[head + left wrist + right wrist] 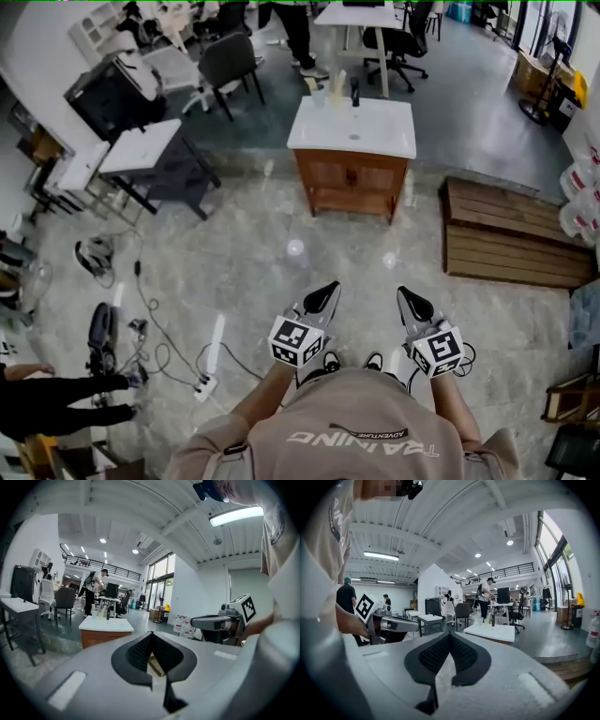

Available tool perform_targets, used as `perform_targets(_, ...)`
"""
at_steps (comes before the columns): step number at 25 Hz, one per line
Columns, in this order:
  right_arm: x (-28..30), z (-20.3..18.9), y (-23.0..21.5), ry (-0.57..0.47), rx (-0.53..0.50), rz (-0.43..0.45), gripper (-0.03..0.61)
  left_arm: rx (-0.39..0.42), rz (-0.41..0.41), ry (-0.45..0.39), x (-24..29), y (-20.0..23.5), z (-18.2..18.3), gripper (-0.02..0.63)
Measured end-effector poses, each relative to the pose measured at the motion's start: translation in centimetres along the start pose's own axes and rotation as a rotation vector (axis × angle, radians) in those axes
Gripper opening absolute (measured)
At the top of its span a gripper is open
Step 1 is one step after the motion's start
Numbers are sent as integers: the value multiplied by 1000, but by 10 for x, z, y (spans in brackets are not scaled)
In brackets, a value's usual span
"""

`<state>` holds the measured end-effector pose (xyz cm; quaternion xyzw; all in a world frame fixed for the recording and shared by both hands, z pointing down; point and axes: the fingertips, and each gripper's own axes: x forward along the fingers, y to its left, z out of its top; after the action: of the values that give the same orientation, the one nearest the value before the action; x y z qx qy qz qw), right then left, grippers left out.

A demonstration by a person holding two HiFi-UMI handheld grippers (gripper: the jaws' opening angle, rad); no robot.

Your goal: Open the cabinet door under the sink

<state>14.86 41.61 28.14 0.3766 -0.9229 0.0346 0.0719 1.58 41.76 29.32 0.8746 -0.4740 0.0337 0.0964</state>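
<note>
**Head view.**
- Left gripper [322, 292], right gripper [410, 300]: held side by side before the person's chest, forearms bent in, jaws pointing forward and slightly down. Both clenched on nothing.
- Judged reason: they are carried idle for the approach, since the target stands well apart across the floor [281, 253].
- Cabinet [352, 187]: wooden, under the white sink [354, 127]. The cabinet door [328, 176] is closed and untouched, so the task appears not yet begun.

**Left gripper view.**
- Left gripper [151, 634]: jaw tips meet, and only floor shows through the gap beneath them.
- Cabinet [101, 638]: ahead and left of the tips, distant.
- Right gripper [215, 622]: alongside at the right, near level.

**Right gripper view.**
- Right gripper [450, 634]: jaws pressed together, empty.
- Sink [493, 632]: ahead, right of the tips, well apart.
- Left gripper [396, 624]: alongside at the left, matching pose.
</note>
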Motion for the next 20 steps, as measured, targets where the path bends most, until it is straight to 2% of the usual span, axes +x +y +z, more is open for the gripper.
perform_targets(10,38,6,3,14,-4,-37,2,-32,-30,-25,8,39,7,18)
perform_targets(15,56,6,16,21,3,-58,2,-49,-66,4,8,49,-6,18)
perform_targets(20,69,-7,14,63,13,-64,2,-74,-50,30,14,70,-16,18)
